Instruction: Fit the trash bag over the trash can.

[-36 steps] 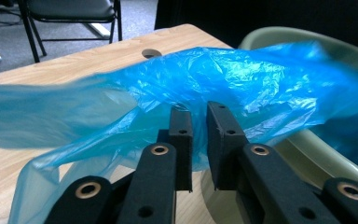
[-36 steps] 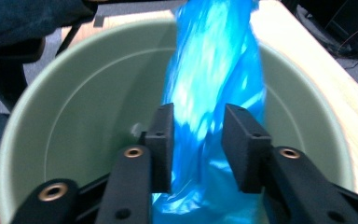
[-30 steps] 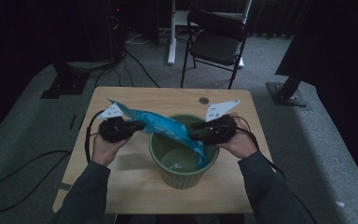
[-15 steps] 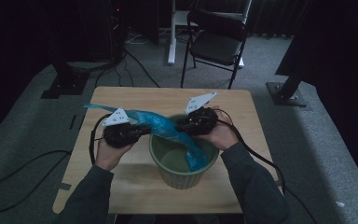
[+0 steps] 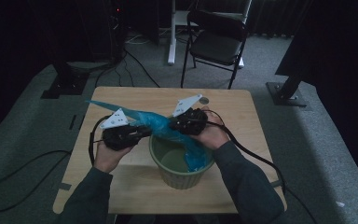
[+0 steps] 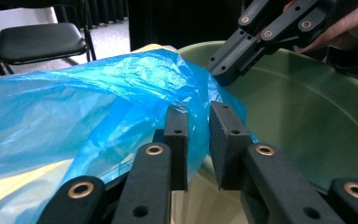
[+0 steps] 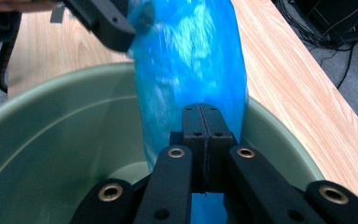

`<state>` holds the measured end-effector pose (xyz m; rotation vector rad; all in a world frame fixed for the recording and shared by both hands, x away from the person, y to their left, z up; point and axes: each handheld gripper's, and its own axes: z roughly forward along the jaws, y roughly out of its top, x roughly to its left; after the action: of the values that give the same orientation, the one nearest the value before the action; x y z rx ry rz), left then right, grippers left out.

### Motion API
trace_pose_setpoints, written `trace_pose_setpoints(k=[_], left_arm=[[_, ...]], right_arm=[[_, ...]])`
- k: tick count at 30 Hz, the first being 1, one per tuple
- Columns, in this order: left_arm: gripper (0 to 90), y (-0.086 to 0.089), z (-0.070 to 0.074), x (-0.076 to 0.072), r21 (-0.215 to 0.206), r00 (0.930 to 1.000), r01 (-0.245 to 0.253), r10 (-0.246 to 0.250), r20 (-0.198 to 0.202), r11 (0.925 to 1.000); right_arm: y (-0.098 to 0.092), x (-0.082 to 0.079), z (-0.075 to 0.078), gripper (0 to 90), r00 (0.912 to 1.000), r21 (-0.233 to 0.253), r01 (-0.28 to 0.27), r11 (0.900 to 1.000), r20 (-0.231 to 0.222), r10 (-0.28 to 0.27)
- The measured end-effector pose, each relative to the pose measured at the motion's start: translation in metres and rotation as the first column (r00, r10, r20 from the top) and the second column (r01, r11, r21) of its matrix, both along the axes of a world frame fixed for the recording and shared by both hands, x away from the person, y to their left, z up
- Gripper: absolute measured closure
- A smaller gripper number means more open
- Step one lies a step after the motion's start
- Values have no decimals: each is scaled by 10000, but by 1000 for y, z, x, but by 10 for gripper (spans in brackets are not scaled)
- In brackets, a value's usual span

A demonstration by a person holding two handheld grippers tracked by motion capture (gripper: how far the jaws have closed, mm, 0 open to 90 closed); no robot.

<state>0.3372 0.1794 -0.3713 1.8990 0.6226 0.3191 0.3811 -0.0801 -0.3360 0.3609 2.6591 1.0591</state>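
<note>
**Thin blue bag to be handled by its gathered edge over the green bin**

The wooden surface (image 5: 121, 186) carries 1 large item, a round green bin (image 5: 179, 175), which is set near the middle of the surface and closer to its near edge. A small round disc (image 5: 204, 100) is seen by the far edge.

A blue plastic bag (image 5: 156, 123) is stretched across the bin's far-left rim. One end trails toward the far-left corner of the surface, while the other end hangs down inside the bin against its right wall. The film is judged to be very light, limp and slippery: it crumples, lets light through, and will hold no shape of its own. Tearing is likely if it is pulled hard against the rim.

The left gripper (image 6: 198, 140) is held at the bin's left rim. Its jaws stand slightly apart with a fold of the film running between them, so the hold looks loose rather than clamped. The right gripper (image 7: 200, 140) is poised over the bin, and its jaws are pressed together on a bunched strip of the bag.

A sound hold is best taken where several layers are gathered, near the bag's open edge, since a single layer is expected to slip out. 2 well-separated holds would be needed for the mouth to be spread over the rim.
</note>
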Motion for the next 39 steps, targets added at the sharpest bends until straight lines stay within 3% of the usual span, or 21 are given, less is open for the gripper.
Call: trace_pose_setpoints(k=[4, 7, 8, 9, 12, 14, 17, 28, 33, 39], left_arm=[[780, 6, -1, -2, -11, 10000, -64, 64, -17, 10000], [799, 2, 0, -3, 2, 10000, -5, 5, -3, 10000], [803, 2, 0, -3, 2, 10000, -5, 5, -3, 10000], [803, -3, 1, -3, 15, 9998, 187, -187, 51, 9998], [803, -7, 2, -4, 43, 9994, 320, -321, 106, 9995], [801, -10, 3, -6, 100, 9989, 437, -438, 140, 9990], [767, -6, 3, -9, 84, 9990, 385, -387, 208, 9992], [693, 22, 19, -13, -417, 9977, -365, 388, 559, 9985], [650, 20, 24, -13, -335, 9968, -347, 370, 701, 9988], [627, 6, 23, -8, -25, 9987, -75, 76, 508, 10000]], right_arm=[[-6, -4, 1, 900, 10000, 18, -26, 10000, 53, 26], [-6, -5, 6, 675, 9995, 536, -211, 9983, -226, 224], [-6, -5, 6, 675, 9995, 536, -211, 9983, -226, 224], [0, -7, 6, 575, 9998, 523, -188, 9985, -64, 192], [4, -6, 4, 576, 9997, 433, -254, 9987, -24, 255], [8, -5, 1, 764, 9996, 221, -285, 9993, -12, 285], [7, -6, -1, 886, 9997, -69, -225, 9997, 112, 226], [-3, -12, -4, 898, 9991, -191, -378, 9991, 192, 381], [-4, -13, -4, 898, 9989, -192, -418, 9989, 186, 422], [-2, -13, -6, 898, 9986, -203, -495, 9986, 159, 498]])
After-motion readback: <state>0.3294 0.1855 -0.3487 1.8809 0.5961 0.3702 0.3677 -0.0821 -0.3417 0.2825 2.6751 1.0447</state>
